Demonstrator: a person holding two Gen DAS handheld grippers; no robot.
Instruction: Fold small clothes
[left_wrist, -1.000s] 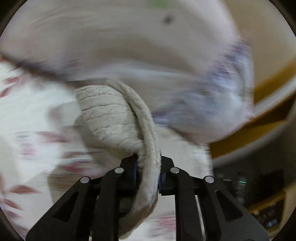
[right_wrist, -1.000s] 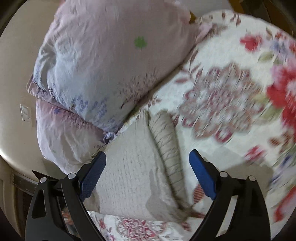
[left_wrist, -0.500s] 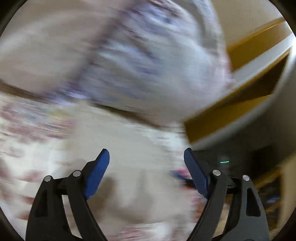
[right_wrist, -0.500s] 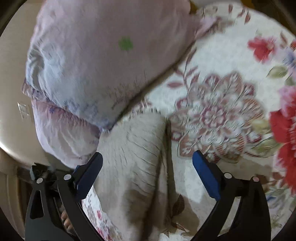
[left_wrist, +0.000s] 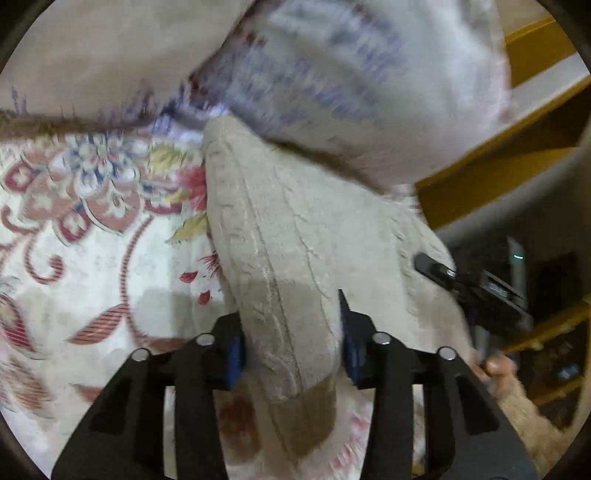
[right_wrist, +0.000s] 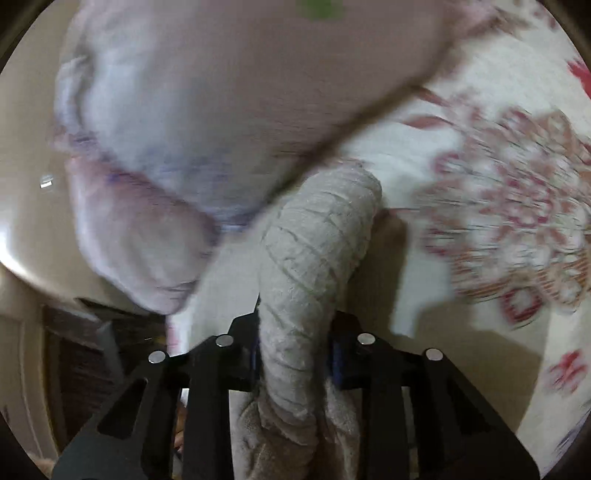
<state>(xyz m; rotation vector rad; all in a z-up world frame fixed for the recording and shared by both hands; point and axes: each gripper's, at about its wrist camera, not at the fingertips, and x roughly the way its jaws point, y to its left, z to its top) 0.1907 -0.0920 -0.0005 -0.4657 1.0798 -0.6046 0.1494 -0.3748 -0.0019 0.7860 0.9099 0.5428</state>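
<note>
Left wrist: left gripper (left_wrist: 291, 350) clamped on beige knit garment (left_wrist: 291, 236), over floral bedspread (left_wrist: 92, 229). Right gripper (right_wrist: 293, 354) pinching same garment (right_wrist: 314, 243), probably; blurred pillow (right_wrist: 229, 96) behind.

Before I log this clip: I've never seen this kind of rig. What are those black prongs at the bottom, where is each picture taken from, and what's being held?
No robot here: a person holds a two-finger gripper in each hand, with a fisheye camera looking forward along the fingers. In the left wrist view, the left gripper is shut on a beige knitted garment. In the right wrist view, the right gripper pinches another part of it. The garment lies on a floral bedspread, beside pale pillows. The other gripper's tip shows at the left view's right edge.
</note>
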